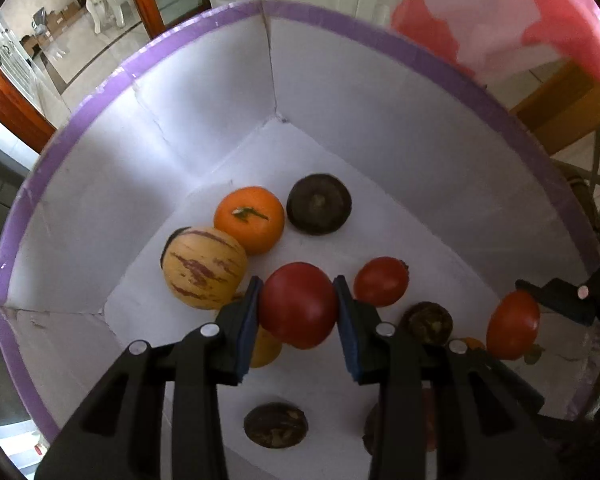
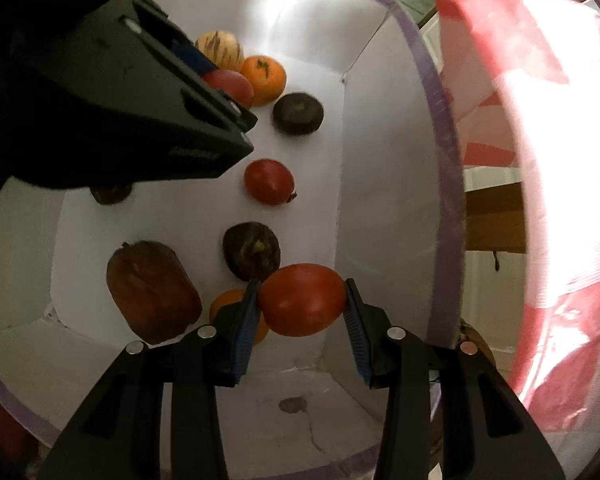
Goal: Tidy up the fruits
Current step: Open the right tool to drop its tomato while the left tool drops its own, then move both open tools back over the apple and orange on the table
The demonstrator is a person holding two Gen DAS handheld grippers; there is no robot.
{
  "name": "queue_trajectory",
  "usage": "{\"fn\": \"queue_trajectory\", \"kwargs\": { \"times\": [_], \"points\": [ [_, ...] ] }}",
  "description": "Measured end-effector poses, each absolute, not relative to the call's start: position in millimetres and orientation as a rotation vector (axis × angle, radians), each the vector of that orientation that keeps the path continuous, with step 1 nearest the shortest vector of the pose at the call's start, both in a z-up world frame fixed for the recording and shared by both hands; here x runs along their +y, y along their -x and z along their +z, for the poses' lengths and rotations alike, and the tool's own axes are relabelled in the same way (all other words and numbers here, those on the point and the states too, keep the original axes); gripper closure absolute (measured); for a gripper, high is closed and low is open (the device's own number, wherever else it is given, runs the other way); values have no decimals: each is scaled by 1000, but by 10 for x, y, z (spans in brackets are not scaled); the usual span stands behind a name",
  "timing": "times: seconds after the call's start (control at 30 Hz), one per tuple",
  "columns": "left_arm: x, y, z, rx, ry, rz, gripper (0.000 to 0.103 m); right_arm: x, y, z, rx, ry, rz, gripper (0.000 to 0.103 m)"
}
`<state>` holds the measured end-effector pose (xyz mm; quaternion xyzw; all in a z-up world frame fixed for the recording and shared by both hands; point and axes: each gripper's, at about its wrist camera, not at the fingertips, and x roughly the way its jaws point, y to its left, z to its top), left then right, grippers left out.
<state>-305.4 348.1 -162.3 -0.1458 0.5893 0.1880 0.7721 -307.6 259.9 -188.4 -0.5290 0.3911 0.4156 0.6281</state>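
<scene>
Crowding is the main risk: both claws sit inside the box point(image 1: 204, 36) at once, each w/ a tomato. Left claw point(image 1: 298, 306) is clamped on a red tomato point(image 1: 298, 306) above the floor, near the striped melon point(image 1: 204, 268) and the orange point(image 1: 249, 219). Right claw point(image 2: 302, 300) is clamped on another tomato point(image 2: 302, 300) near the right wall, just over a dark fruit point(image 2: 252, 250).

Likely trouble, imo:
- Claws bumping each other; left one looms close in the right view.
- Tomatoes look smooth and round, so either could squirt out if pads shift, or bruise if squeezed harder.
- Dropped from height, 1 could roll into the loose tomato point(image 1: 381, 281) or scatter the other fruits.
- Brown fruit point(image 2: 152, 292) crowds the space beside the right claw.
</scene>
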Motion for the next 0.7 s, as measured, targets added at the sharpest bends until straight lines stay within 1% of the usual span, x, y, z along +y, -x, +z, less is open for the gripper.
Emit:
{"fn": "queue_trajectory", "kwargs": {
  "times": [0.1,0.13,0.17,0.23,0.27,0.3,0.37,0.43,0.5,0.7],
  "points": [
    [3442,3007,-1612,1278,308,402,57,2602,3063,-1871,904,1207,960,62],
    [3436,3001,-1609,1276,309,403,50,2602,3069,-1857,903,1202,963,62],
    [3434,2995,-1607,1274,309,406,49,2602,3076,-1842,899,1200,965,61],
    [3440,2968,-1608,1273,306,408,45,2587,3087,-1786,884,1189,969,54],
    [3437,2973,-1591,1267,306,410,39,2577,3094,-1752,876,1180,975,50],
    [3432,2958,-1575,1263,301,417,34,2567,3108,-1721,869,1171,983,48],
    [3449,2948,-1534,1254,286,430,29,2545,3155,-1634,856,1151,1008,45],
    [3456,2946,-1449,1236,268,453,26,2512,3227,-1524,844,1121,1066,39],
    [3474,2945,-1323,1210,244,482,18,2475,3322,-1416,821,1100,1121,33],
    [3445,2946,-860,1138,161,540,15,2270,3568,-936,693,1036,1261,29]
  ]
}}
